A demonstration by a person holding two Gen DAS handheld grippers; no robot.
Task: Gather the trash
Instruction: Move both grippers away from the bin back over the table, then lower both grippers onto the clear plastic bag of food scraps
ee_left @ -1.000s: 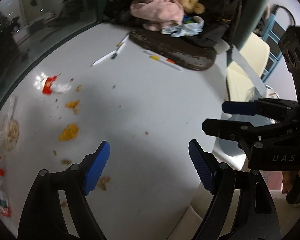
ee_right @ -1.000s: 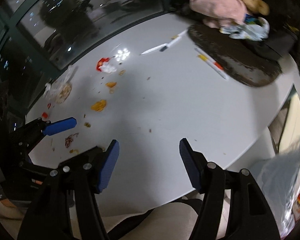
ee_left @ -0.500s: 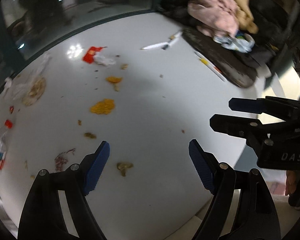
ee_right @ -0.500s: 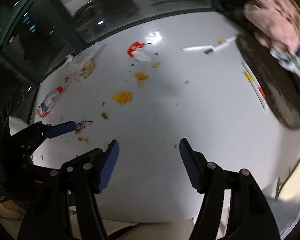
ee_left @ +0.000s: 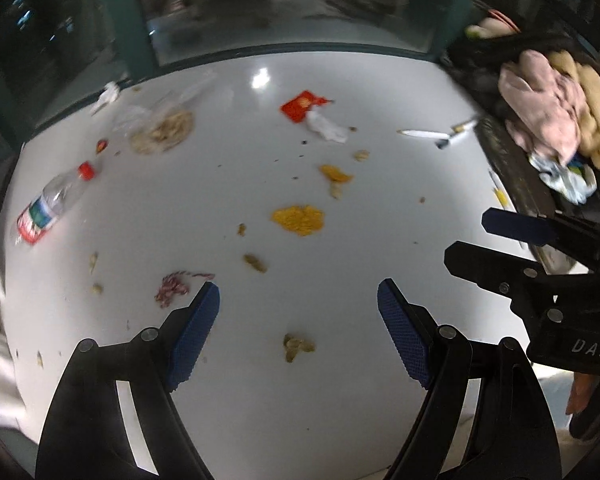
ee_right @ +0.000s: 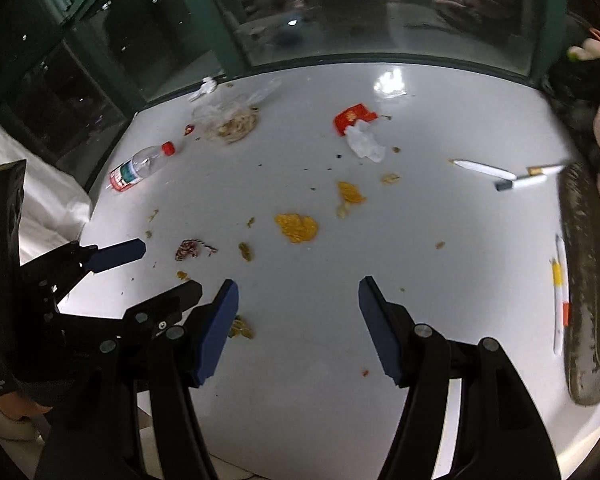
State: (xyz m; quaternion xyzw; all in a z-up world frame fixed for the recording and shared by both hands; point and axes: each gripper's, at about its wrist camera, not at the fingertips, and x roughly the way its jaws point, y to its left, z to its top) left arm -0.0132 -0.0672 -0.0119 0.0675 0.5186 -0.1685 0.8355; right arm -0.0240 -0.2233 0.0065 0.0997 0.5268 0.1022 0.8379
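Trash lying scattered across white table [ee_left: 260, 420]: orange scrap [ee_left: 299, 220] at centre, red wrapper [ee_left: 302, 105] far, plastic bottle [ee_left: 50, 206] far left, crumb clump [ee_left: 297, 346] nearest. We are swinging left gripper [ee_left: 298, 330] and right gripper [ee_right: 298, 322] leftward; whole mess now coming into view. Both jaws spread, grasping nothing. Collecting not yet begun; we are judging crumb clump nearest first target.

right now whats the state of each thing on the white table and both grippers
clear plastic bottle with red cap: lying on its side, capped
red wrapper: torn open, flat
white crumpled tissue: touching the wrapper
white pen: lying flat
left gripper: open, empty
right gripper: open, empty
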